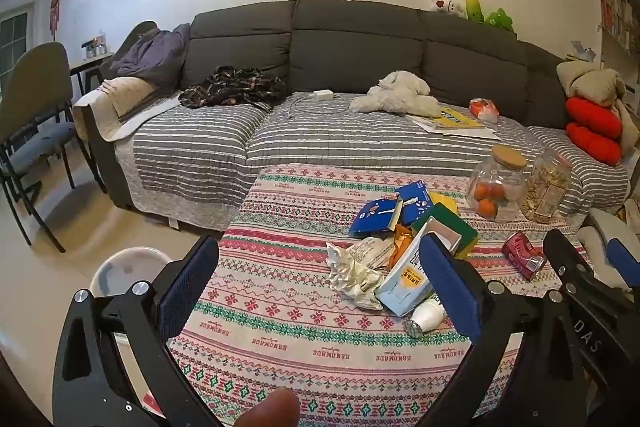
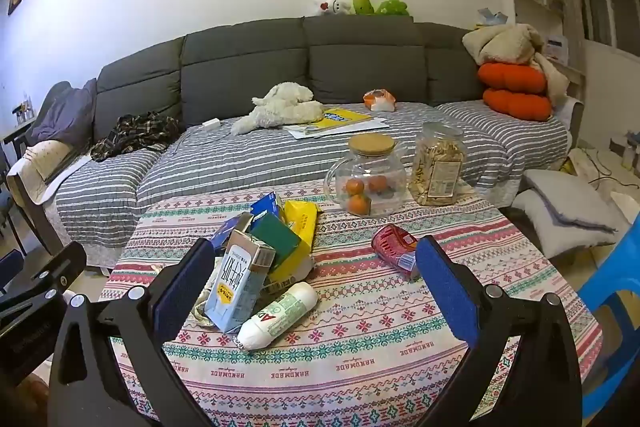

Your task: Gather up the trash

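A heap of trash lies on the patterned tablecloth (image 1: 280,307) (image 2: 380,339): a pale blue milk carton (image 1: 404,283) (image 2: 236,287), a white bottle (image 1: 428,315) (image 2: 280,315), crumpled wrap (image 1: 352,271), blue packets (image 1: 384,211) (image 2: 266,205), a green box (image 1: 444,223) (image 2: 276,235) and a yellow bag (image 2: 302,223). A crushed red can (image 1: 524,255) (image 2: 396,247) lies apart to the right. My left gripper (image 1: 320,279) is open above the cloth, its right finger in front of the carton. My right gripper (image 2: 316,279) is open with nothing gripped; in its view the bottle and carton lie between its fingers. The right gripper (image 1: 580,267) also shows in the left wrist view.
A glass jar of oranges (image 1: 496,187) (image 2: 364,179) and a jar of snacks (image 1: 550,187) (image 2: 438,167) stand at the table's far side. A white bin (image 1: 128,267) sits on the floor at left. A grey sofa (image 1: 360,39) runs behind; a blue stool (image 2: 616,291) is at right.
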A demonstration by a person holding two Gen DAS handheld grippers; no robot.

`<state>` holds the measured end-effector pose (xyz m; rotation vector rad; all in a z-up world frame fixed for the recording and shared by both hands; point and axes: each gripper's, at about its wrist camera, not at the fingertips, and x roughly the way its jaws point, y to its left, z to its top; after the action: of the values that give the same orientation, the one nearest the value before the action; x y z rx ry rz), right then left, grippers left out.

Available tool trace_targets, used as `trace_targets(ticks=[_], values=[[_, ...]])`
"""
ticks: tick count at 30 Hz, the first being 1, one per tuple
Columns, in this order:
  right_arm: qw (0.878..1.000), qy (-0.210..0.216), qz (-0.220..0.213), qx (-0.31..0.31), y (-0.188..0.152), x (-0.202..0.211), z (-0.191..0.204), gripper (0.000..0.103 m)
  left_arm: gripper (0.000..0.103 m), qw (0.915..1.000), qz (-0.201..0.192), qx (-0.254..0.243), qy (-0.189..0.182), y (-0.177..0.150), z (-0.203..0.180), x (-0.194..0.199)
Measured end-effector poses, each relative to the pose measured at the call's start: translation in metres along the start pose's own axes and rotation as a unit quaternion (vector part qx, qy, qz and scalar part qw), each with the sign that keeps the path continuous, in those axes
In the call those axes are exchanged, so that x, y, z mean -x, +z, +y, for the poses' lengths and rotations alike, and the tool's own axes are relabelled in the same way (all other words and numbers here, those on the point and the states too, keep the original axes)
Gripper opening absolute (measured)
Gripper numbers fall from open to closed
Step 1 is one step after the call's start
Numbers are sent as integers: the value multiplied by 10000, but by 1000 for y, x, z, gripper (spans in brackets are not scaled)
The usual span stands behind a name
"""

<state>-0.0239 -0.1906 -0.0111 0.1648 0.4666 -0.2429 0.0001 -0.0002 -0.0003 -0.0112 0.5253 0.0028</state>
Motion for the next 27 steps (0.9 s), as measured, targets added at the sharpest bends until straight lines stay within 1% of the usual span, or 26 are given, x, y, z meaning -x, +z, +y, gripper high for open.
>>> trace_targets(ticks=[6, 13, 17, 27], values=[[10000, -1, 0, 3, 1, 0, 0, 98, 96, 10000, 7, -21, 1, 0, -3, -4], [10000, 16, 9, 4, 1, 0, 1, 98, 96, 10000, -1, -37, -17, -1, -1, 2], [10000, 22, 4, 5, 1, 1, 0, 98, 96, 10000, 22, 5, -8, 1, 7, 1], [10000, 34, 12, 23, 1, 1, 1, 98, 96, 10000, 8, 0, -11, 0, 6, 0]])
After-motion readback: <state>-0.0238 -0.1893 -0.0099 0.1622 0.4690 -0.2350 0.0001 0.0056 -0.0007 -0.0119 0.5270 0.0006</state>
